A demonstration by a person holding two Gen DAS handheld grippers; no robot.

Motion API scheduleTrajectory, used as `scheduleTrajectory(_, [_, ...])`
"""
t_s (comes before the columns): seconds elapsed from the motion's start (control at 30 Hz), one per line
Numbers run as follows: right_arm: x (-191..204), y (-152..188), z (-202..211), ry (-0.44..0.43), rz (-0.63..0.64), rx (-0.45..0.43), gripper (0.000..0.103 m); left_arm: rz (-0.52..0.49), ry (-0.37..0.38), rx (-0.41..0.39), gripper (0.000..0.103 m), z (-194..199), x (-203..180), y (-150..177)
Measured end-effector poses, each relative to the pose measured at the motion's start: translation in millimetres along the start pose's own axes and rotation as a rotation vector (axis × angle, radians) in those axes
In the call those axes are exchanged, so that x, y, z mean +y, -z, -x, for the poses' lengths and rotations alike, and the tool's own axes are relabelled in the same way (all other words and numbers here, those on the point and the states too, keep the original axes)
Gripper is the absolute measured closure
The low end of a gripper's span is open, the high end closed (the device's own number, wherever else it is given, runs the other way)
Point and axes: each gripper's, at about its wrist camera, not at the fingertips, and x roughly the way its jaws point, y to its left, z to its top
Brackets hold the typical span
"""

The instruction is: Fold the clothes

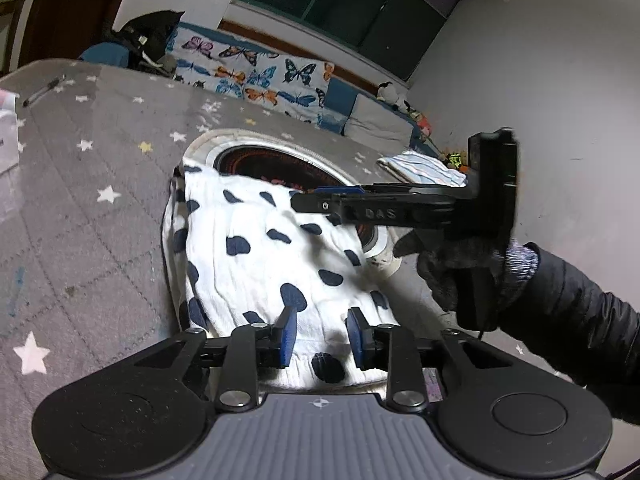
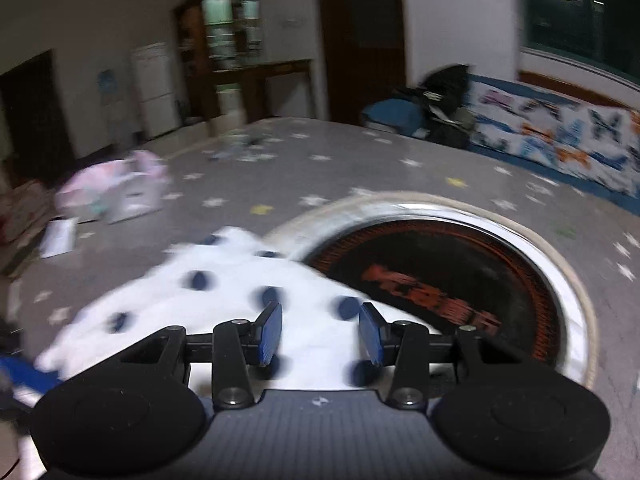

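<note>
Garment long axis runs straight away from the left gripper [image 1: 322, 338], its near hem right under the blue pads.

White cloth with dark spots [image 1: 256, 264] lies flat on the star-print grey cover [image 1: 80, 184], its far end draped over the round metal-rimmed dish [image 1: 240, 140]. Left jaws stand apart with nothing clamped, the hem just below them. Right gripper [image 2: 320, 334] comes in from the side, jaws likewise apart and empty, above the cloth's far half beside the dish. The left is nearer the hem; likely each takes an end to fold lengthwise.
</note>
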Motion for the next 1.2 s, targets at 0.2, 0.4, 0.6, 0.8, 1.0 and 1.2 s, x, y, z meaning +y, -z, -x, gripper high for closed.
scheduleTrajectory(0.2, [41, -1, 11, -0.221, 0.118, 0.049, 0.060, 0.011, -0.005, 0.007, 0.071, -2, 4, 5])
scheduleTrajectory(0.4, [72, 3, -8, -0.295, 0.233, 0.116, 0.060, 0.015, -0.003, 0.006, 0.069, -2, 6, 7])
scheduleTrajectory(0.6, [76, 1, -26, -0.295, 0.264, 0.143, 0.060, 0.022, 0.003, 0.003, 0.068, -4, 7, 9])
scheduleTrajectory(0.8, [74, -10, -32, -0.286, 0.279, 0.139, 0.060, 0.022, 0.011, 0.001, 0.066, -5, 7, 10])
scheduleTrajectory(1.0, [75, -21, -50, -0.289, 0.274, 0.150, 0.060, 0.033, 0.018, -0.002, 0.066, -4, 7, 11])
scheduleTrajectory(1.2, [68, -34, -69, -0.267, 0.245, 0.150, 0.060, 0.038, 0.026, -0.001, 0.066, -5, 8, 11])
